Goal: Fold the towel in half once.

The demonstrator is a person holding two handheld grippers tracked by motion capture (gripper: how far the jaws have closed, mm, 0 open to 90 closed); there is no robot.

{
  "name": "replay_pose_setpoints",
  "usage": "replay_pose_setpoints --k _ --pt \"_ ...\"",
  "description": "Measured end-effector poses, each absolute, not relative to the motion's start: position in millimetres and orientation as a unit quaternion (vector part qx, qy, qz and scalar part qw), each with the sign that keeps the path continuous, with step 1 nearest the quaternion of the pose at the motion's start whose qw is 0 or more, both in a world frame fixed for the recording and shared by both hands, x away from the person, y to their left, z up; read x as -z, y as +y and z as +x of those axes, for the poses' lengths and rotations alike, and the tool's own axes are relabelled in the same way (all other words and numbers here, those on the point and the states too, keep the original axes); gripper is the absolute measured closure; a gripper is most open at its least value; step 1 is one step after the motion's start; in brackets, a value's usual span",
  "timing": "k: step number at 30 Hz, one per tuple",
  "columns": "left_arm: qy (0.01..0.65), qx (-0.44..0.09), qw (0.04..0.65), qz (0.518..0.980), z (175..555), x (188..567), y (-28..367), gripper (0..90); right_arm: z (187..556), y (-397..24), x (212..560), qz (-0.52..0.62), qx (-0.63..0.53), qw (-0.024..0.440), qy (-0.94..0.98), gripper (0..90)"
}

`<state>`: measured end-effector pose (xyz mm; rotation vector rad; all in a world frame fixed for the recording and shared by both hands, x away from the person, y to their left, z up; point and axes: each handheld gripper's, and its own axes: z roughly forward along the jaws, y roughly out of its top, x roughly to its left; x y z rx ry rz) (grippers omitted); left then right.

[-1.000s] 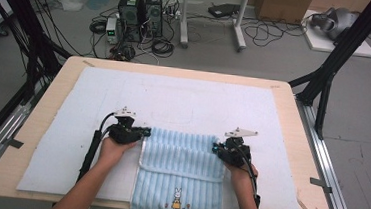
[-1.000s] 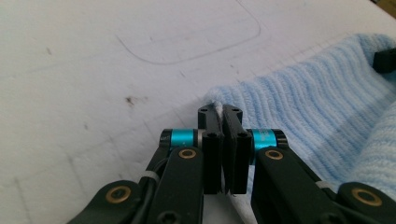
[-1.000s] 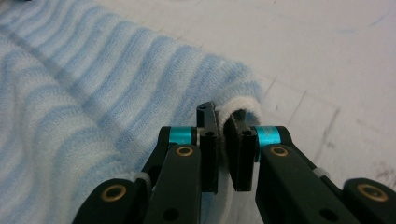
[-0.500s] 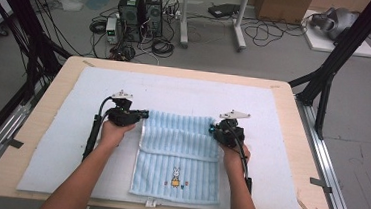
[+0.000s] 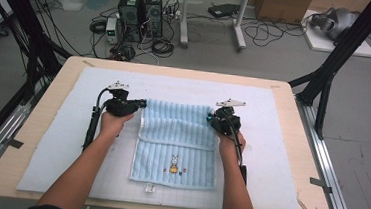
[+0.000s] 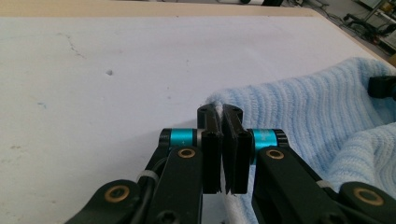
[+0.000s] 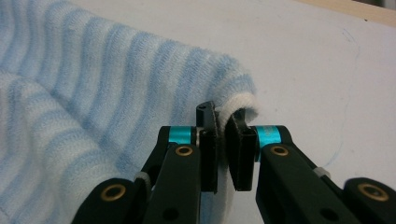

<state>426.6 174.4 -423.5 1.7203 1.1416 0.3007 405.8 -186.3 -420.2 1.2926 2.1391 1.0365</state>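
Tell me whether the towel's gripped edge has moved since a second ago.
Yes. The towel, held by both grippers, has its gripped edge farther up the white mat, toward the table's far edge.

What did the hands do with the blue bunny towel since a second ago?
Both grippers, the left gripper and the right gripper, stayed shut on the towel corners and carried them up the table, away from the person. The towel went along, so more of it now lies on the white mat, bunny showing. The mat and table did not move.
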Motion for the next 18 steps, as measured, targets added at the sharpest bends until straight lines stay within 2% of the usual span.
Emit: replay_pose_setpoints --k 5,6,7,8,9,13,15,18 --pt "0.471 -0.130 0.500 0.715 428 429 174 83.9 410 -180 429 0.488 -0.363 0.219 0.762 84.0" --pt "0.481 -0.129 0.498 0.710 429 430 174 76.0 410 -178 430 0.487 -0.360 0.224 0.763 82.4" --pt "0.491 -0.120 0.498 0.705 429 430 175 62.7 410 -178 431 0.490 -0.357 0.225 0.762 77.6" --pt "0.496 -0.117 0.498 0.701 429 431 176 55.1 410 -179 431 0.495 -0.361 0.220 0.760 70.5" --pt "0.497 -0.118 0.499 0.700 427 432 177 51.3 410 -180 430 0.500 -0.363 0.215 0.756 66.9" --pt "0.492 -0.115 0.498 0.705 418 433 181 44.8 403 -188 424 0.503 -0.378 0.225 0.745 60.1" --pt "0.487 -0.115 0.499 0.708 412 433 182 40.6 396 -192 420 0.497 -0.386 0.229 0.742 59.5" --pt "0.481 -0.115 0.509 0.704 402 431 186 41.7 385 -197 414 0.488 -0.400 0.233 0.740 57.2"
